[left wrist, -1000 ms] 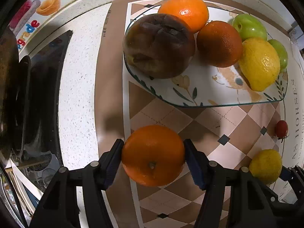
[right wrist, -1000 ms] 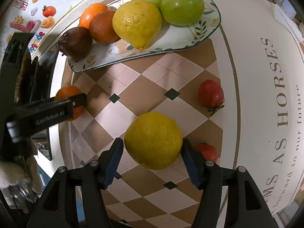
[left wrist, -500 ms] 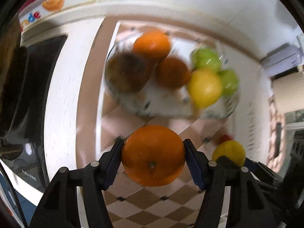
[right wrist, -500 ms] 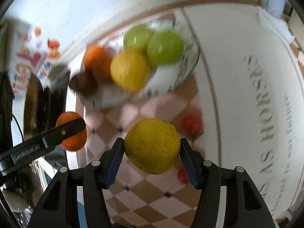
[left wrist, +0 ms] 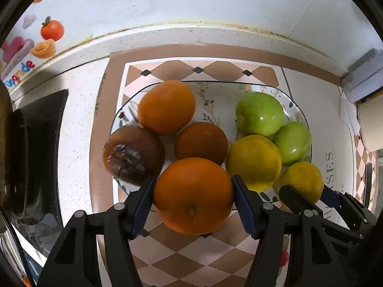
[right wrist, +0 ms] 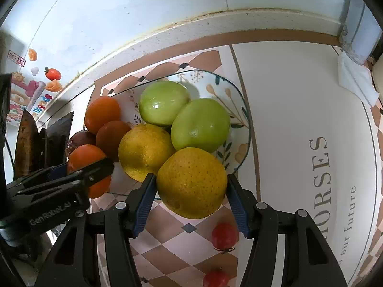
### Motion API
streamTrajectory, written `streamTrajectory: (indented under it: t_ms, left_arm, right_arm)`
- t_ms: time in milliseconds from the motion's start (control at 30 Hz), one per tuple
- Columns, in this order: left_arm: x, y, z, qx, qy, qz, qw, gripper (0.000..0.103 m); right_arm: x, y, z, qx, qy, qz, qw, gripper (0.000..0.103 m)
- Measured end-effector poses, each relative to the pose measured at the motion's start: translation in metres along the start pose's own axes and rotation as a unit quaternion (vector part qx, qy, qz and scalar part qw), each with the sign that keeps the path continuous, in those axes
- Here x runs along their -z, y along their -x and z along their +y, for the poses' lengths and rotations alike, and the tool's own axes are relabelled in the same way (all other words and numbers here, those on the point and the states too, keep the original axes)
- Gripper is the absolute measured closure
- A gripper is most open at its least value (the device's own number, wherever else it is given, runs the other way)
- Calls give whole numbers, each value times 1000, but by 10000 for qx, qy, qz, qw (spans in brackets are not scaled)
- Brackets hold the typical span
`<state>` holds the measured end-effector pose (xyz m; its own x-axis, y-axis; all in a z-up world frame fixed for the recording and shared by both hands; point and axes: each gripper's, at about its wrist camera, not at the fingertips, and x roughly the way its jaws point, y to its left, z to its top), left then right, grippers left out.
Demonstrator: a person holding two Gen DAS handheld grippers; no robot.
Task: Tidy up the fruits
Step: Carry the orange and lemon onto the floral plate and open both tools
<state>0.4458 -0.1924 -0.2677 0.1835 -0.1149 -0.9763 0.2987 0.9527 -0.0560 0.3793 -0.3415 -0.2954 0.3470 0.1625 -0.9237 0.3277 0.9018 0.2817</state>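
While both grippers are held above the near edge of the plate [left wrist: 290,106], each is seen clamped on one fruit. An orange [left wrist: 193,195] is pinched between the blue pads of the left gripper [left wrist: 192,197], the pads being pressed against its left and right sides; the fruit is carried clear of the mat, over the near rim of the plate. A yellow citrus fruit [right wrist: 191,183] is pinched in the same manner by the right gripper [right wrist: 190,186], and it is likewise held above the plate's near edge, to the right of the orange.

On the plate, which is patterned with leaves and is set on a checkered mat [left wrist: 182,251], six fruits are laid. A dark, wrinkled brown fruit [left wrist: 132,154] is placed at the left, with two oranges [left wrist: 167,106] beside it: one far and bright, the other nearer and darker [left wrist: 201,143]. A second yellow citrus fruit [left wrist: 253,161] is seen near the middle, touching the two green apples [left wrist: 259,113] grouped at the right.

Two small red tomatoes [right wrist: 225,235] are left on the mat, near and to the right, apart from the plate. A white panel of the mat [right wrist: 299,119] bearing printed lettering is shown at the right, and a speckled countertop [left wrist: 76,129] with a tiled wall [left wrist: 191,2] behind it is shown at the left and far side.
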Motion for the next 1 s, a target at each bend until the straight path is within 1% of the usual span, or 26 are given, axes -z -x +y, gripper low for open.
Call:
streamTrajectory:
  t_ms: [100,167,267,300,333,433,500,600,700,800,900,1000]
  left_arm:
    - [-1,-3,-2,8,13,-11,10000,41]
    - [-2,-8,-2,11,32,60,10000,40]
    - [-3,-14,1,4,113,139,9998,40]
    - [-3,-15,1,8,145,127,9998,40]
    - [-3,-14,1,-2,182,116,9998,41]
    - [-3,-6,5,26,293,54,9996,40]
    - [-3,2,7,-34,313,-44,9995,40]
    - [1,19,11,-99,315,-208,9992,34]
    - [8,33,14,-227,269,-343,9988,12]
    - [18,48,16,-336,245,-522,9978,11]
    - [31,64,19,-323,281,-661,9969,11]
    - [43,82,21,-367,292,-884,9950,11]
  right_arm:
    - [0,0,-5,-66,-71,13,10000,38]
    - [1,4,-9,-18,-102,0,9999,26]
    - [0,10,-13,-35,-121,-53,9999,24]
    - [-1,12,-14,-39,-123,-78,9999,23]
    - [-1,15,-15,-43,-129,-93,9999,19]
    - [-2,24,-15,124,-78,-165,9998,14]
    - [0,31,-13,286,22,-213,9994,9]
    - [4,44,-8,564,193,-273,9978,8]
    - [10,56,-3,733,324,-380,9961,8]
    - [17,70,2,850,435,-492,9942,6]
    - [22,87,6,866,476,-608,9932,6]
    - [29,105,11,931,564,-781,9910,6]
